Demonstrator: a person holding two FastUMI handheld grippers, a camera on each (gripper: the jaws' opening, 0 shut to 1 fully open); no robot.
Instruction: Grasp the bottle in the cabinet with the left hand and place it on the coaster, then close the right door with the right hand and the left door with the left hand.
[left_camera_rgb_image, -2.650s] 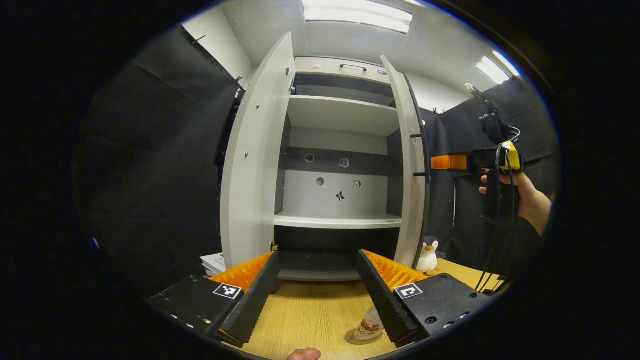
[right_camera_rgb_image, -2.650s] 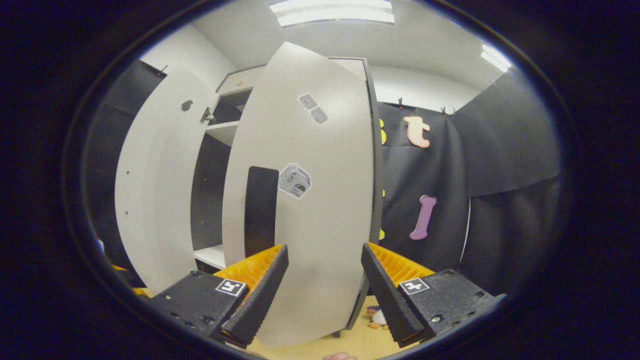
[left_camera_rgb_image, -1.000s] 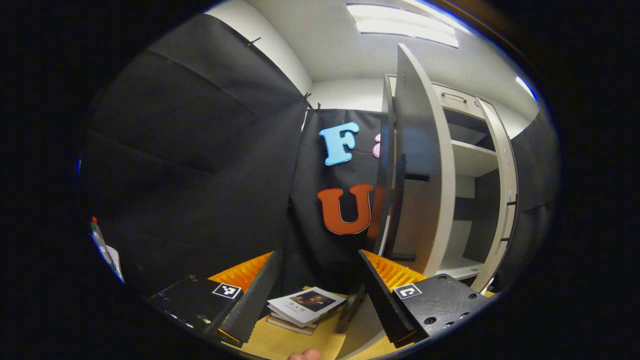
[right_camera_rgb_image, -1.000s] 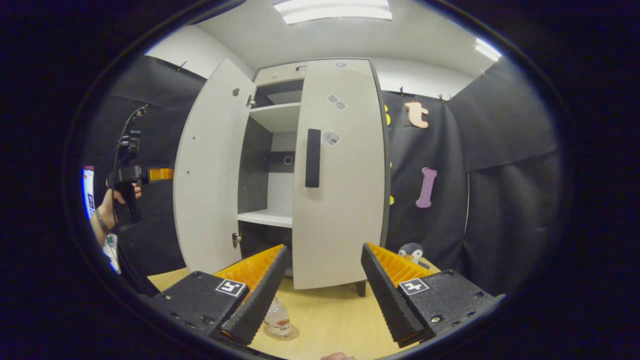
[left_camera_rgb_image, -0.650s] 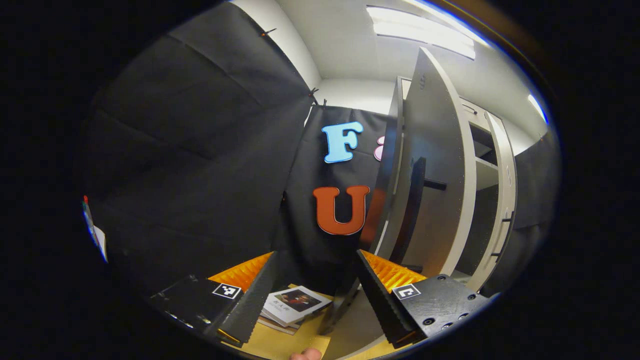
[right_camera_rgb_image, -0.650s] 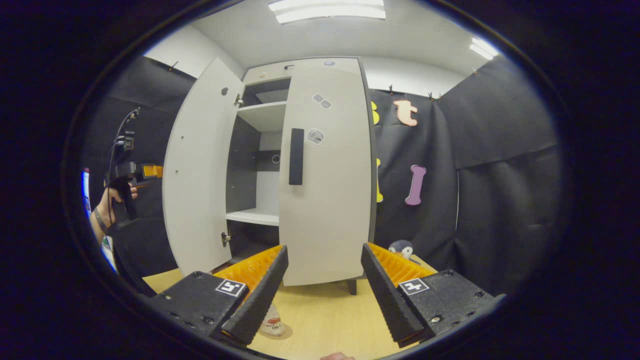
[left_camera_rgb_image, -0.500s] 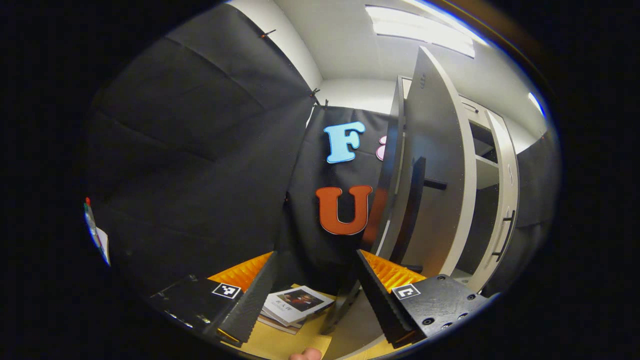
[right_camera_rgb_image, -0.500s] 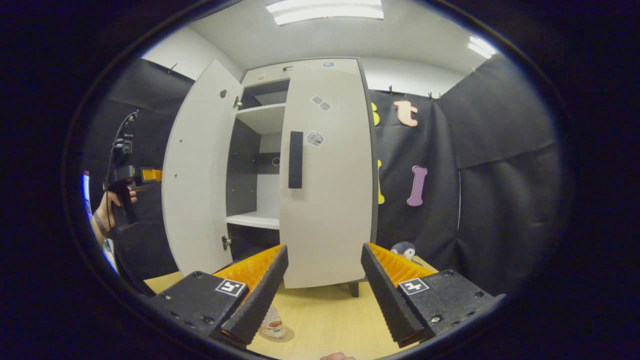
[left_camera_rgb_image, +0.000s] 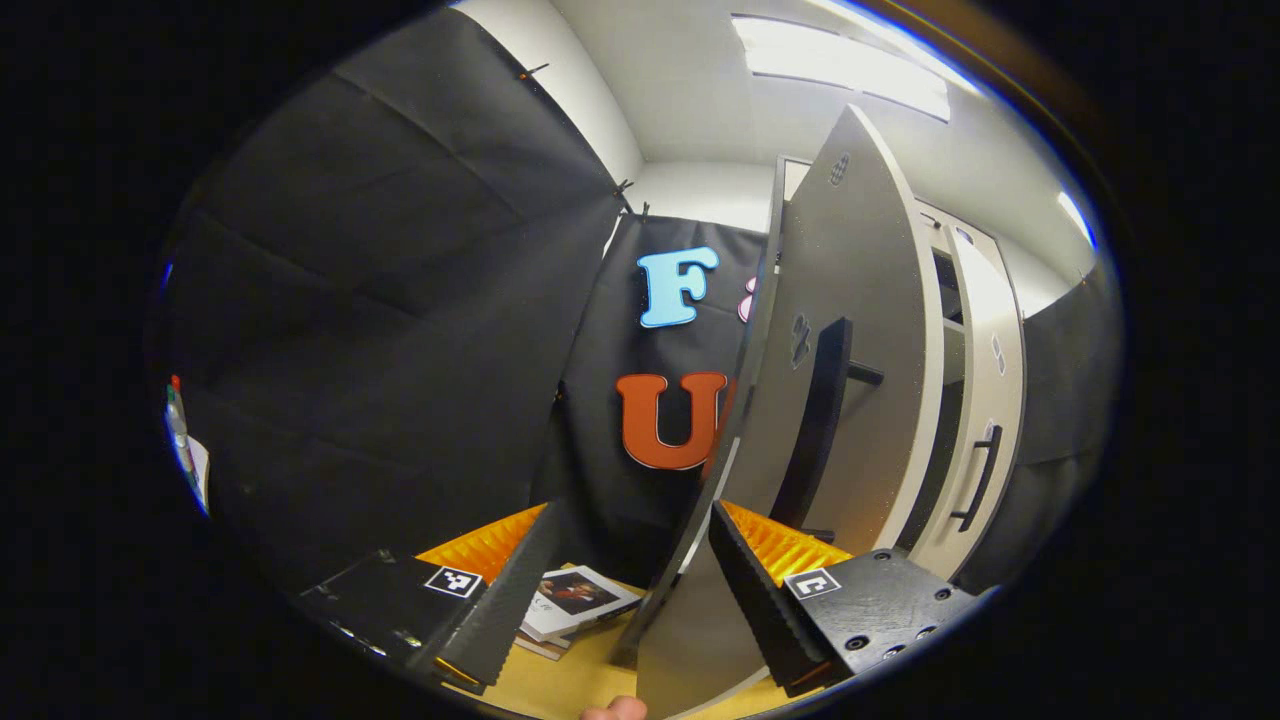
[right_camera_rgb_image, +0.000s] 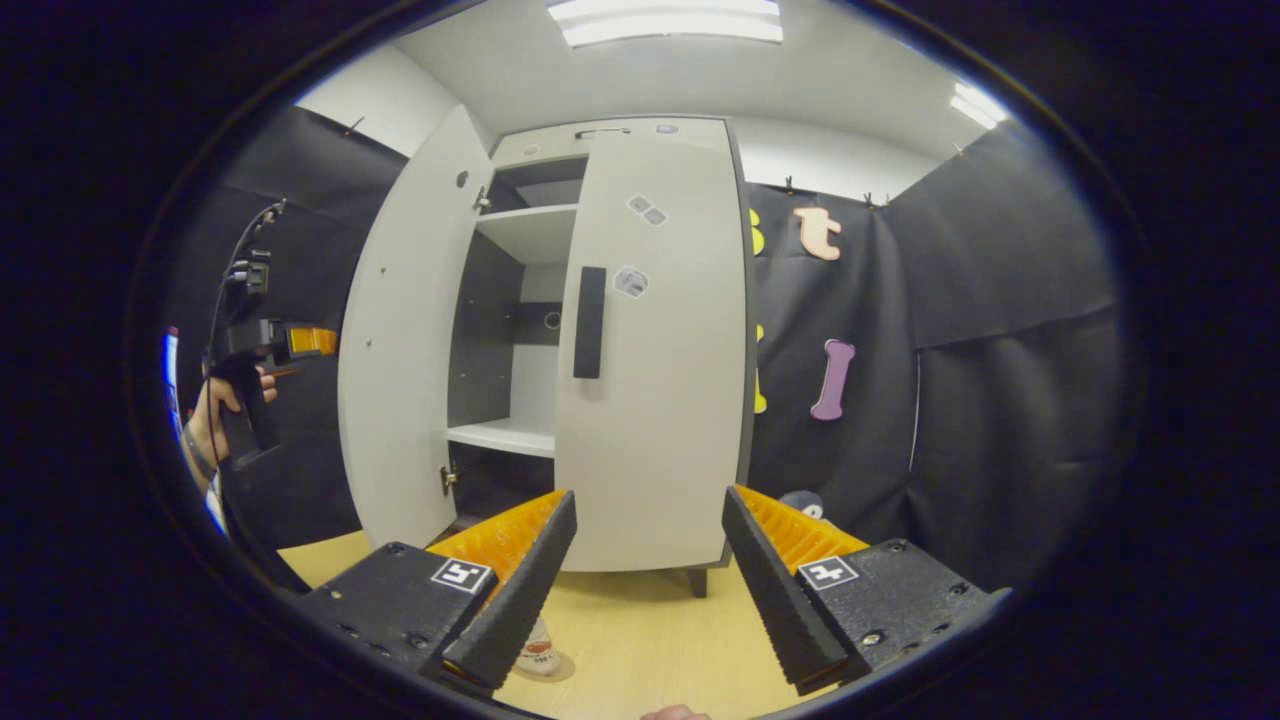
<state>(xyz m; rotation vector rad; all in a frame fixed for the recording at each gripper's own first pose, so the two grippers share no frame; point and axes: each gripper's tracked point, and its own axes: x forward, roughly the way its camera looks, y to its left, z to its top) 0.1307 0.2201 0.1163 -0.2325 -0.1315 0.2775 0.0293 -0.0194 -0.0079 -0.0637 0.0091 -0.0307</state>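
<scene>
Closing the left door (left_camera_rgb_image: 850, 330) is the step in hand, judged from how things lie: the right door (right_camera_rgb_image: 655, 350) sits flush against the cabinet (right_camera_rgb_image: 610, 135), and the bottle (right_camera_rgb_image: 537, 650) stands on the coaster (right_camera_rgb_image: 555, 668) on the counter (right_camera_rgb_image: 650, 630), low beside the near jaw of the right gripper (right_camera_rgb_image: 648, 585). That gripper hangs back from the cabinet with its jaws apart and nothing between them. The left gripper (left_camera_rgb_image: 620, 585) also has its jaws apart; the left door's lower edge passes between them, closer to the right-hand jaw, though whether either jaw touches the panel cannot be told. The main risk is that the thin edge slides out from between the jaws as the door swings on its hinge, leaving it ajar. A push made too low could also twist the panel instead of swinging it. A stack of books (left_camera_rgb_image: 570, 600) lies on the counter just beyond the jaws, where a drifting gripper could knock it.
</scene>
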